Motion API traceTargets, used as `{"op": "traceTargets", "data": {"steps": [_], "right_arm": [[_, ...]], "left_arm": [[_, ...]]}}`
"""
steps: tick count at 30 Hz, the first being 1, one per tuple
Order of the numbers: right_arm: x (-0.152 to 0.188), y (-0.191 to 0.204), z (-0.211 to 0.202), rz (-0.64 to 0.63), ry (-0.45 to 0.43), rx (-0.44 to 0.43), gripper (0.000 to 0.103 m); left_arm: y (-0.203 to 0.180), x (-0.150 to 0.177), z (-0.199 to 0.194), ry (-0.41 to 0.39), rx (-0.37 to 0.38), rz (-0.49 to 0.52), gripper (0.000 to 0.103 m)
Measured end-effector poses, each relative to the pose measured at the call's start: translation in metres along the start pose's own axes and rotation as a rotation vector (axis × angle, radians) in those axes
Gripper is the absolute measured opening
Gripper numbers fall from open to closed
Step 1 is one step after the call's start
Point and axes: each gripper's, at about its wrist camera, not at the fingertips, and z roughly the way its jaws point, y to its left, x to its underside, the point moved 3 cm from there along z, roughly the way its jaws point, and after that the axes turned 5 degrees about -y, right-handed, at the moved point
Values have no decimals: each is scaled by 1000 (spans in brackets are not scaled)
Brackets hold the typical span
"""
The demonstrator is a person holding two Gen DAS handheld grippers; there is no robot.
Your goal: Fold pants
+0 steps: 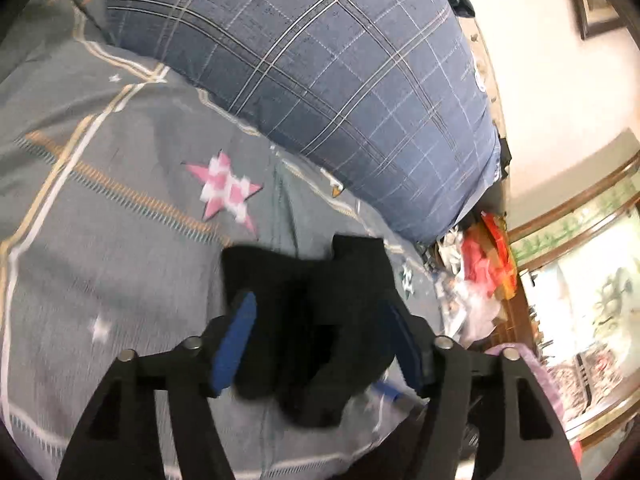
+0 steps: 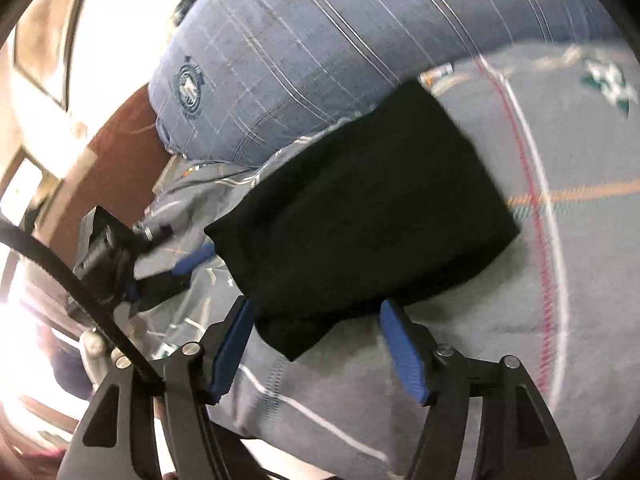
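The black pants (image 2: 360,216) lie folded into a thick rectangle on the grey patterned bedsheet (image 2: 580,240). My right gripper (image 2: 318,332) is open, and the near corner of the pants sits loosely between its blue pads. In the left wrist view the black pants (image 1: 304,300) bunch up between the spread blue pads of my left gripper (image 1: 320,320), which is open and does not squeeze them. One blue finger (image 2: 194,258) of the left gripper shows at the pants' left edge in the right wrist view.
A big blue plaid pillow (image 1: 320,80) lies just beyond the pants. Red and white bags (image 1: 480,264) clutter the bed's right edge beside a wooden-framed cabinet (image 1: 568,216). A brown wooden board (image 2: 120,152) stands at the left in the right wrist view.
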Motion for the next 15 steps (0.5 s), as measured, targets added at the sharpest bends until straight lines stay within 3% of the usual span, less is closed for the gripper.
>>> {"op": "traceTargets", "data": {"steps": [2, 5, 6, 7, 8, 9, 10, 12, 15], "right_arm": [[2, -2, 8, 71, 8, -27, 71], [3, -4, 25, 160, 28, -57, 72], [3, -4, 33, 176, 45, -58, 72], [4, -4, 40, 183, 58, -56, 68], [4, -3, 46, 189, 67, -57, 59], [3, -2, 51, 194, 78, -58, 41], [1, 0, 54, 193, 81, -54, 33], [-5, 11, 52, 166, 62, -65, 23], [-20, 32, 47, 154, 27, -116, 20]], "left_arm": [[-2, -5, 21, 47, -8, 15, 69], [-12, 7, 61, 177, -108, 92, 67], [-18, 14, 67, 200, -115, 137, 59], [-28, 22, 74, 233, -123, 199, 24], [-32, 27, 79, 267, -144, 232, 11], [-34, 29, 79, 270, -165, 249, 11], [-36, 27, 77, 266, -178, 261, 11], [-37, 14, 73, 257, -190, 256, 11], [-48, -16, 64, 209, -189, 286, 11]]}}
